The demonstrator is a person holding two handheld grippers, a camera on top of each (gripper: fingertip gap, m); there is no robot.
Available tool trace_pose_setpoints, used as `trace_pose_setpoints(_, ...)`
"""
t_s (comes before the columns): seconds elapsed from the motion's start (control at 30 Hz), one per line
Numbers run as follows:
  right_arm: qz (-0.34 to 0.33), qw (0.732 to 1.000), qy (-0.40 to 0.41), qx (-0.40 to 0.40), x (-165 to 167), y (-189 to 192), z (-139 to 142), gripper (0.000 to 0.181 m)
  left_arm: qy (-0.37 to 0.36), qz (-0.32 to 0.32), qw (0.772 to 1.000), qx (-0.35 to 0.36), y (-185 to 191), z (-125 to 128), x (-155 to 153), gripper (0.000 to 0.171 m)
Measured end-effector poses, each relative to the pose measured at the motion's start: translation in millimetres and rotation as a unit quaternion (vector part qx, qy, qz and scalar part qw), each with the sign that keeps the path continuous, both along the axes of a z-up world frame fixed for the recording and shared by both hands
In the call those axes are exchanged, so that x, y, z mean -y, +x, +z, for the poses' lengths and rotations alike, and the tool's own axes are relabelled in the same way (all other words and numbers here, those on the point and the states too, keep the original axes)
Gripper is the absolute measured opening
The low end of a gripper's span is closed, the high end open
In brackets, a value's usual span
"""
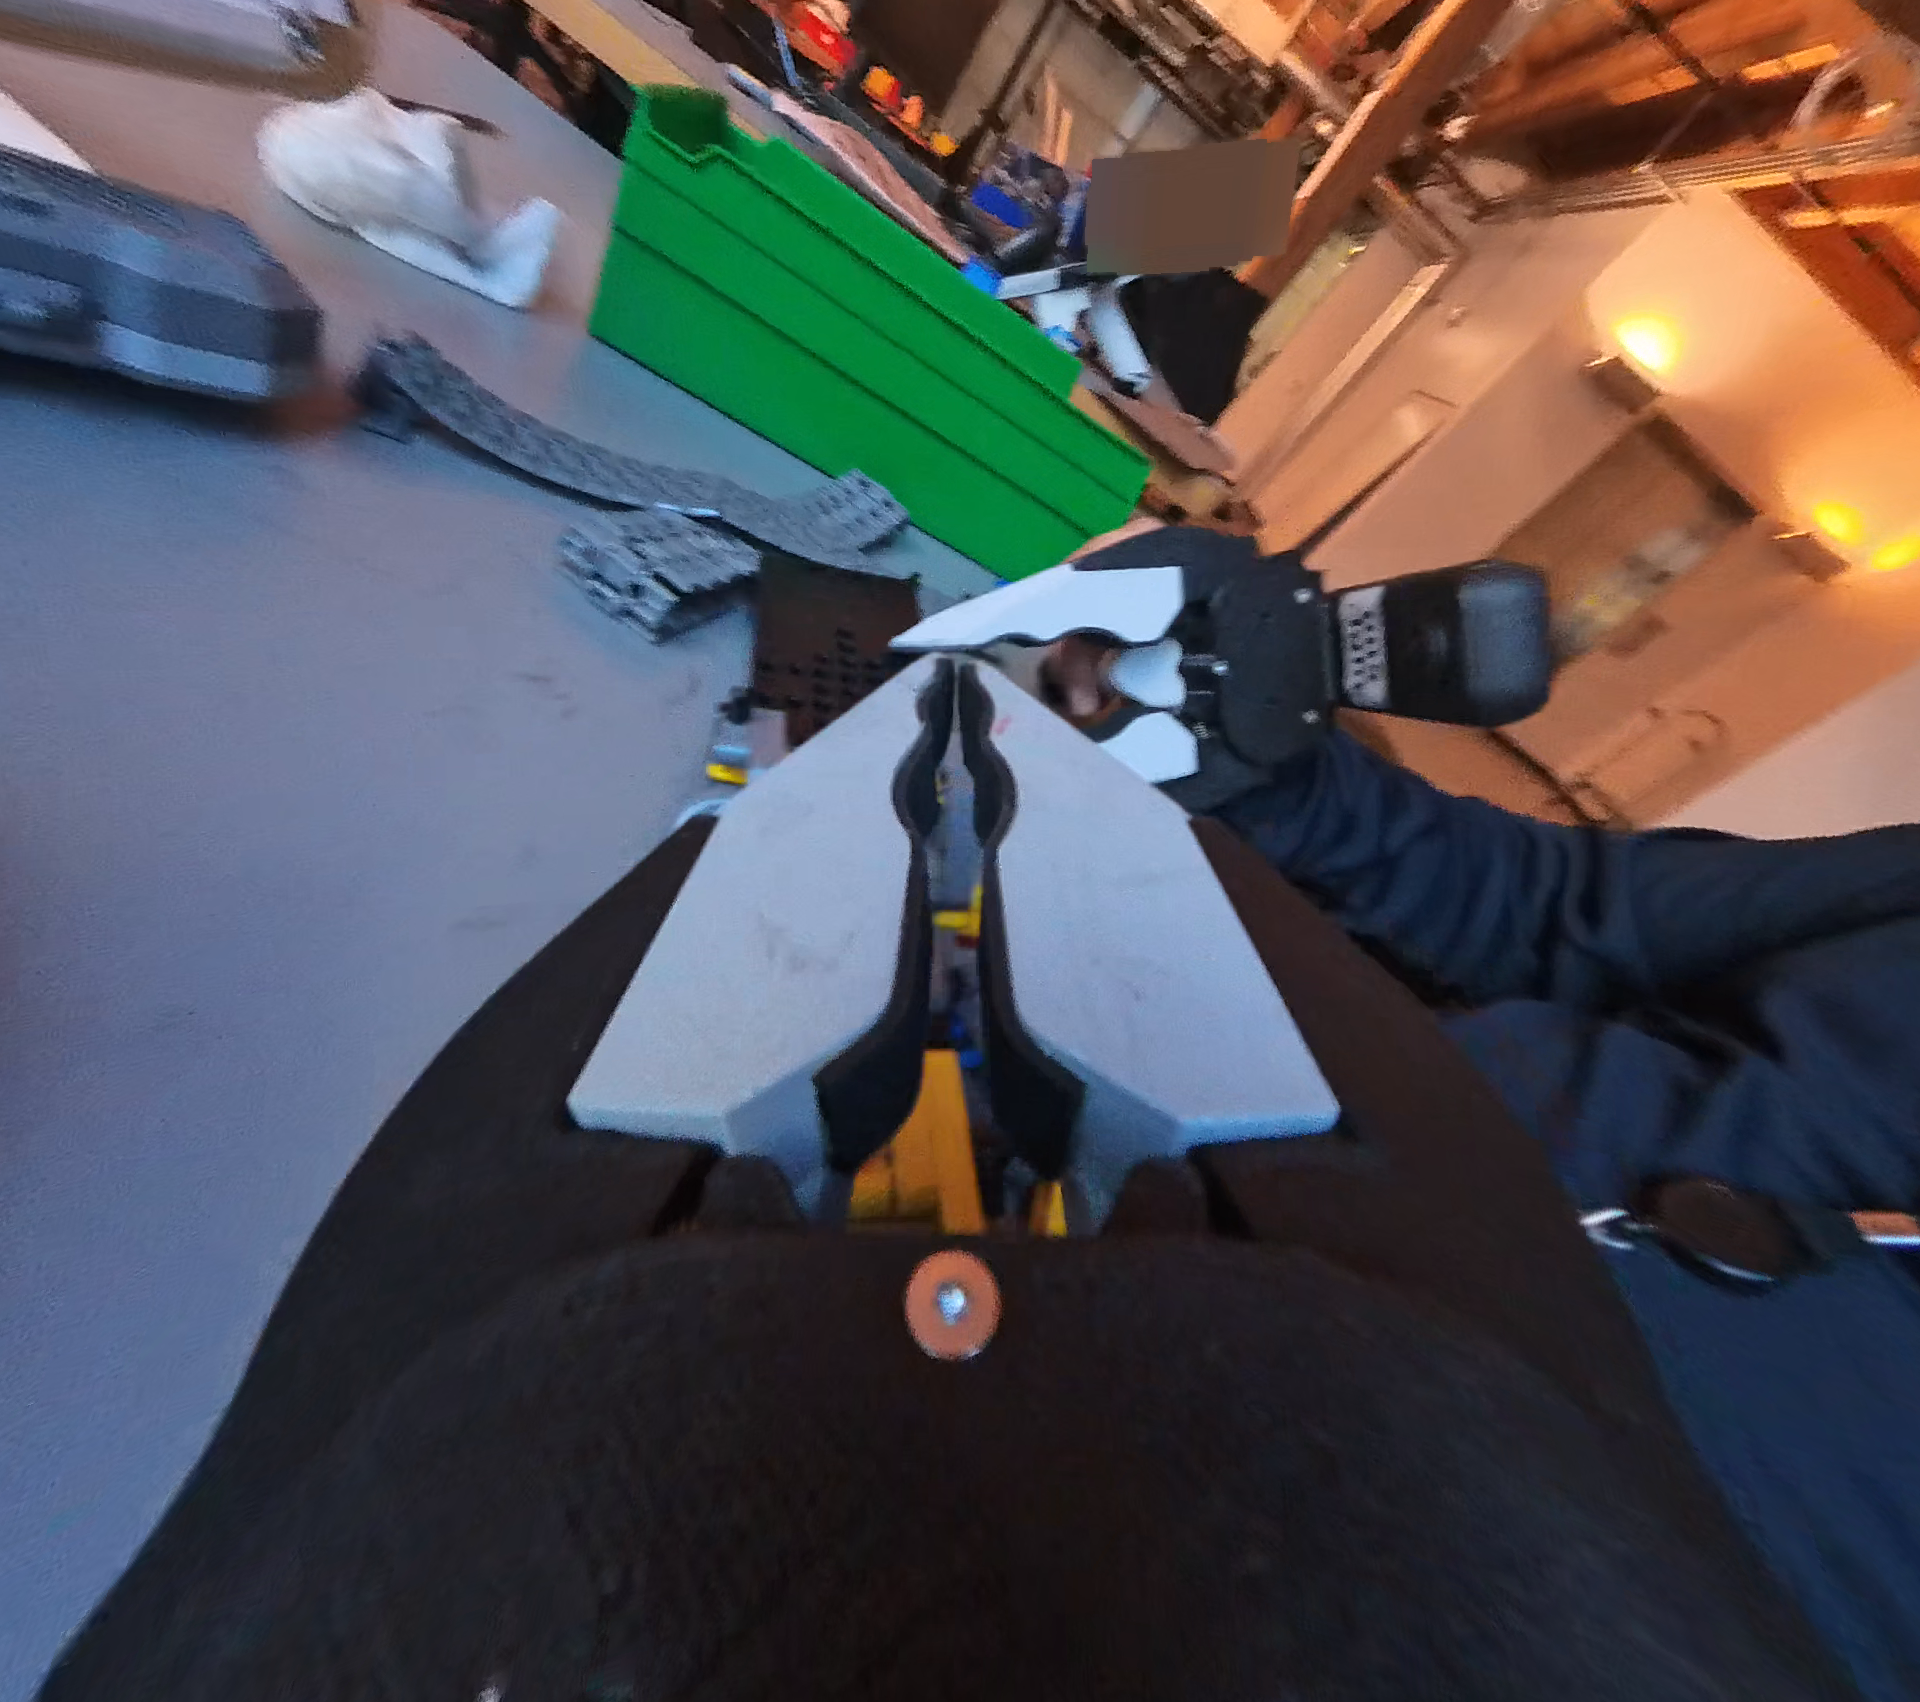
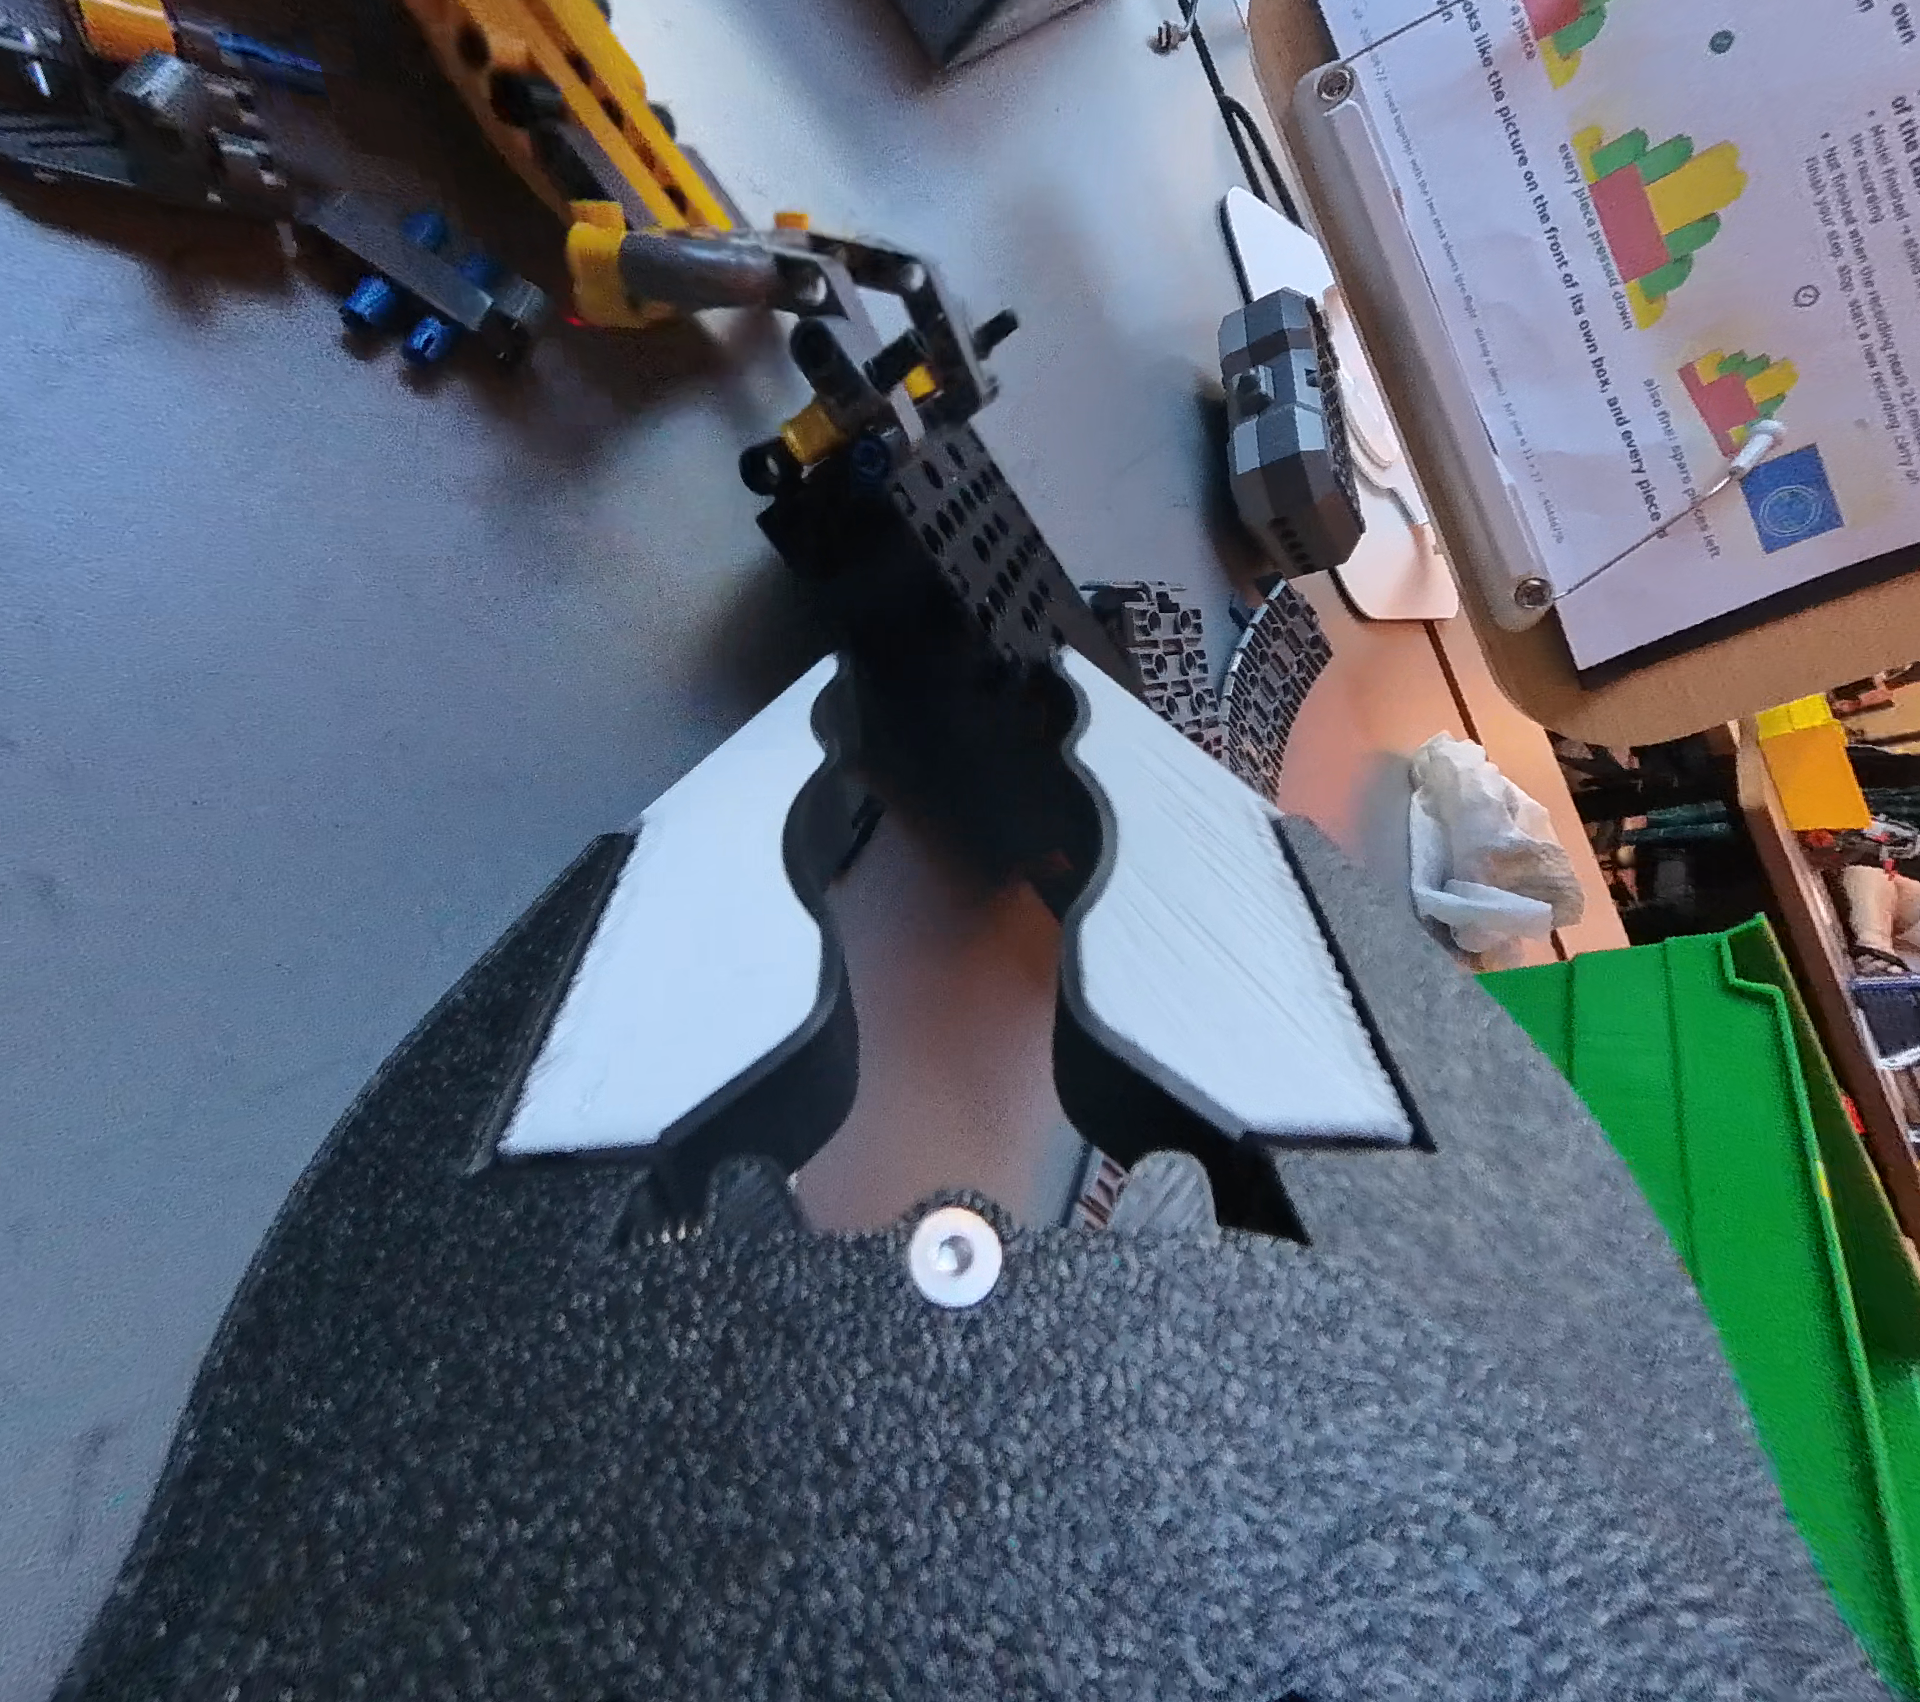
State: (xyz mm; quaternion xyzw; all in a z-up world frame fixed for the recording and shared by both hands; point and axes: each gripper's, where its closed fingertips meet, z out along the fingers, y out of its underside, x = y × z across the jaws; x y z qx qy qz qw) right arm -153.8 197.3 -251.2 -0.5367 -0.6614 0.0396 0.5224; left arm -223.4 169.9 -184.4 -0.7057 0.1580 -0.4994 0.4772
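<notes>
Bricks: a black perforated block (image 2: 940, 572) is being clamped upright by the right tool (image 2: 951, 696), steadying it on the tabletop (image 2: 312, 613); the left tool (image 1: 954, 673), pinched nearly closed, is being held near it, seemingly empty.

White-fingered black tongs (image 1: 954, 667), dark navy sleeve (image 1: 1475, 904)

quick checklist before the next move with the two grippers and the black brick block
1. Right gripper closed on the black perforated block: ok, fingers flank it.
2. Left gripper holding anything: cannot tell, tips nearly together.
3. Left tips apart from the right gripper: not ok, very close.
4. Yellow beam assembly attached to the block: ok, linked through the grey joint.
5. Green bin out of the way: ok.
6. Loose grey track apart from the block: cannot tell.
</notes>
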Motion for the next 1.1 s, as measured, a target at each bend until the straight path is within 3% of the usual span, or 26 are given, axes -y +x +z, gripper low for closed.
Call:
trace_pose_setpoints(0.13,0.001,1.0,-0.014,-0.007,0,1,0,0.033,0.007,0.038,0.997,-0.069,-9,-10,-8,0.019)
trace_pose_setpoints(0.47,0.052,0.996,-0.057,-0.035,18,-6,6,0.033,0.058,-0.035,0.98,-0.186,32,-26,6,0.053)
trace_pose_setpoints(0.73,0.052,0.991,-0.089,-0.086,12,-6,20,0.031,0.052,-0.068,0.953,-0.29,42,-53,20,0.045)
trace_pose_setpoints(0.87,0.034,0.984,-0.118,-0.131,3,-2,31,0.028,0.042,-0.086,0.937,-0.337,46,-68,24,0.022)
trace_pose_setpoints(0.93,0.021,0.98,-0.128,-0.153,-4,2,37,0.026,0.057,-0.084,0.935,-0.339,48,-66,25,0.014)
trace_pose_setpoints(1.1,-0.017,0.967,-0.138,-0.211,-23,16,54,0.022,0.049,-0.037,0.95,-0.306,38,-54,11,0.014)
